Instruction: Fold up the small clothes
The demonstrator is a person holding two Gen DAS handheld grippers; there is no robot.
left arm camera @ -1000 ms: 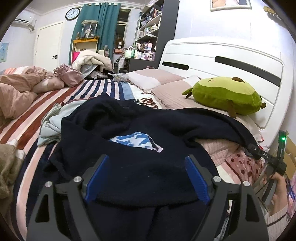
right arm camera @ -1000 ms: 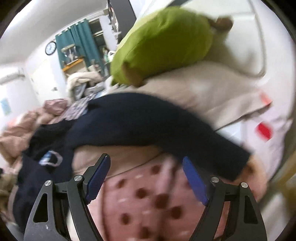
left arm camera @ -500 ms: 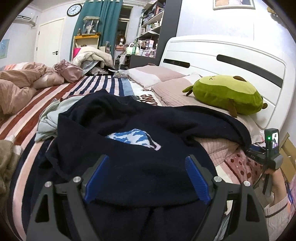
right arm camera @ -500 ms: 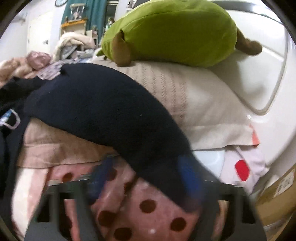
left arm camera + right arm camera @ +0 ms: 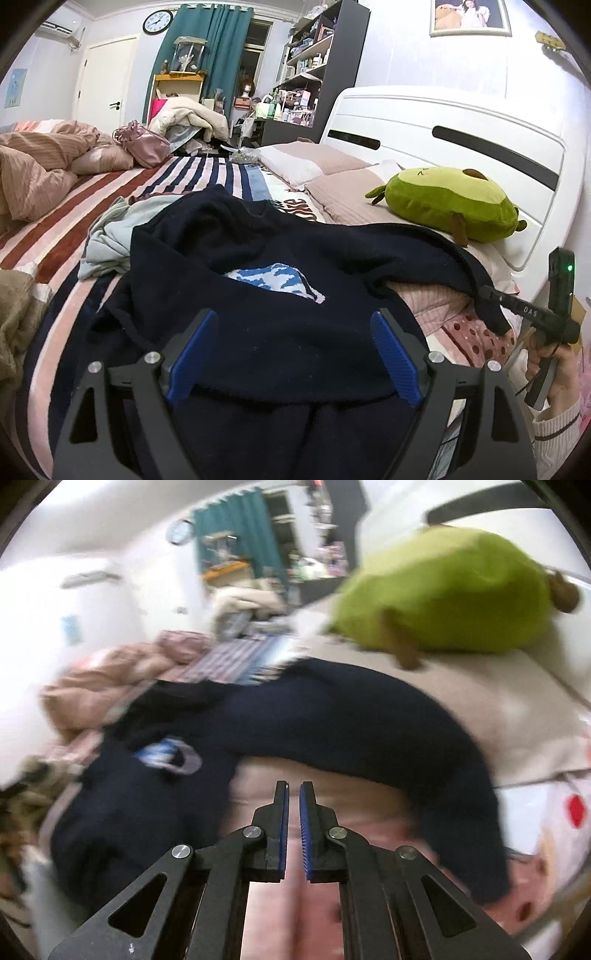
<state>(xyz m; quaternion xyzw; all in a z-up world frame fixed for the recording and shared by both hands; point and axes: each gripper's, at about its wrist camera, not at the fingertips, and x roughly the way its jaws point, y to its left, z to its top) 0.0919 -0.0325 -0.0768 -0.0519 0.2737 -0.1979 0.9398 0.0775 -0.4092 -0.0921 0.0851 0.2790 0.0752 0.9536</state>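
Observation:
A dark navy sweater (image 5: 288, 306) with a blue-and-white patch (image 5: 273, 280) lies spread on the bed; one sleeve (image 5: 461, 273) runs right over a pink pillow. My left gripper (image 5: 291, 328) is open, its blue pads either side of the sweater's near hem. In the right wrist view the sweater (image 5: 147, 801) and its sleeve (image 5: 369, 723) show blurred. My right gripper (image 5: 293, 794) is shut with nothing between the pads, just left of the sleeve. It shows in the left wrist view (image 5: 491, 295) by the sleeve's cuff.
A green avocado plush (image 5: 447, 203) sits on pillows by the white headboard (image 5: 461, 136). A pale blue garment (image 5: 107, 240) lies left of the sweater on the striped bedspread (image 5: 74, 206). A pink duvet (image 5: 33, 166) and a brown cloth (image 5: 14, 317) lie at the left.
My right gripper has gone from wide open to shut and has swung left, off the sleeve's cuff. My left gripper has barely moved and stays open.

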